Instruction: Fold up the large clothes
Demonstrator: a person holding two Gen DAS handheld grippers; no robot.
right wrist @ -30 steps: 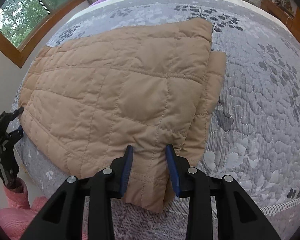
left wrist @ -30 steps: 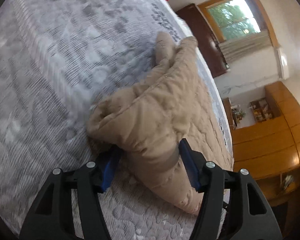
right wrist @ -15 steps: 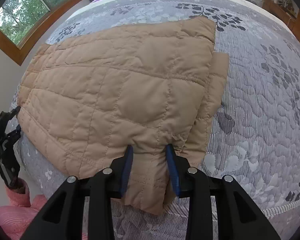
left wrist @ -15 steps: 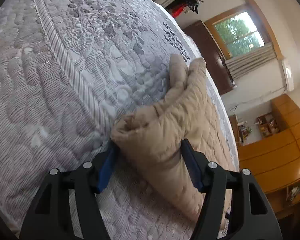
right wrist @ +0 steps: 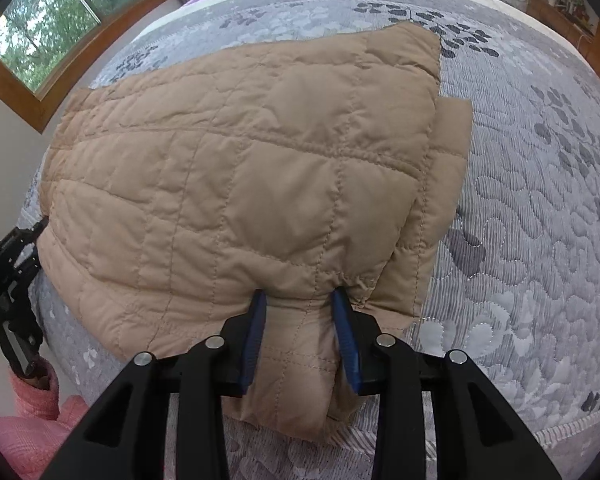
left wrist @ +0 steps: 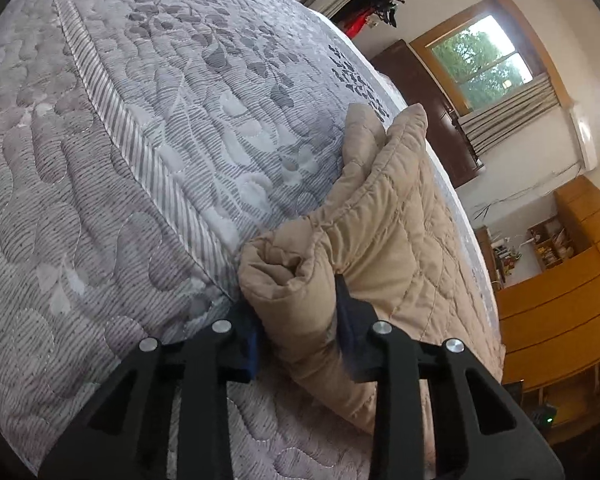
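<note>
Quilted tan fabric fills the middle of both views: a padded jacket (right wrist: 260,184) lies folded on a bed covered by a grey, leaf-patterned bedspread (right wrist: 540,220). At the far left of the right wrist view, a pink sleeve (right wrist: 32,392) leads up to the left gripper (right wrist: 36,244), which meets the jacket's left corner at the bed's edge. In its own view the left gripper (left wrist: 296,324) has its jaws closing on a rolled, bunched corner of the jacket (left wrist: 364,240), the blue pads pressed into the padding on both sides. Farther right, at the near edge of the bed, the right gripper (right wrist: 300,336) holds the jacket's lower hem, its jaws narrow and pinching a gathered tuck of fabric between them. Right of that grip, an under layer of the jacket sticks out past the top layer onto the bedspread. A wood-framed window (right wrist: 40,32) sits at upper left.
</note>
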